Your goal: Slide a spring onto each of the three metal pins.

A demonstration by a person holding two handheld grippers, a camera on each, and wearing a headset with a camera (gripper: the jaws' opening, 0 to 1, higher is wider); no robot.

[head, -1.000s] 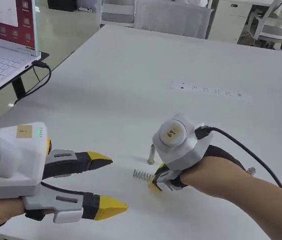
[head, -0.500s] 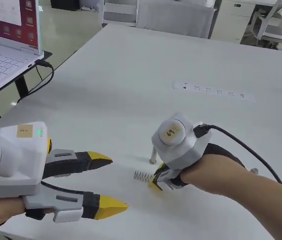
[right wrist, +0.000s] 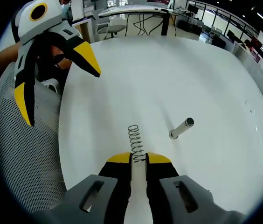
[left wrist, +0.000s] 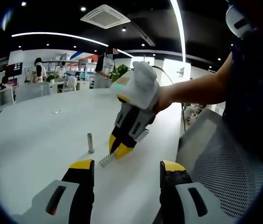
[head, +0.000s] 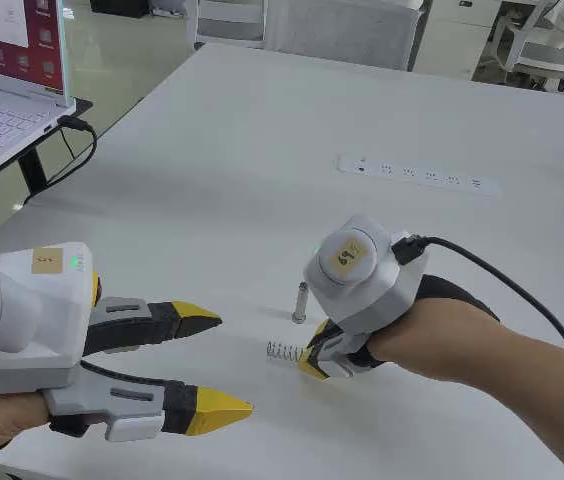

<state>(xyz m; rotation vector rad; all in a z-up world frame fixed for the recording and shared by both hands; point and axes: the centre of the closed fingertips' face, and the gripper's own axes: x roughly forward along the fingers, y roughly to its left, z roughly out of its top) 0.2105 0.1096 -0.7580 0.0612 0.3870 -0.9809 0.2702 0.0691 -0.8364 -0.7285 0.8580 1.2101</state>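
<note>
The left gripper (head: 232, 364): white-and-grey housing, black jaws with pointed yellow tips, a square tan label (head: 47, 261) beside a small green light (head: 76, 264). The right gripper (head: 313, 364), of like build: a round yellow numbered sticker (head: 347, 256), a thin black cable (head: 502, 285), a black fabric hand strap (head: 452, 298).

Bright, even indoor light. Ceiling strips (left wrist: 176, 28) glare at the top of the left gripper view. The white table (head: 262, 150) carries soft, faint shadows. Both gripper views bend at the edges; the spring (right wrist: 135, 137) is sharp.
</note>
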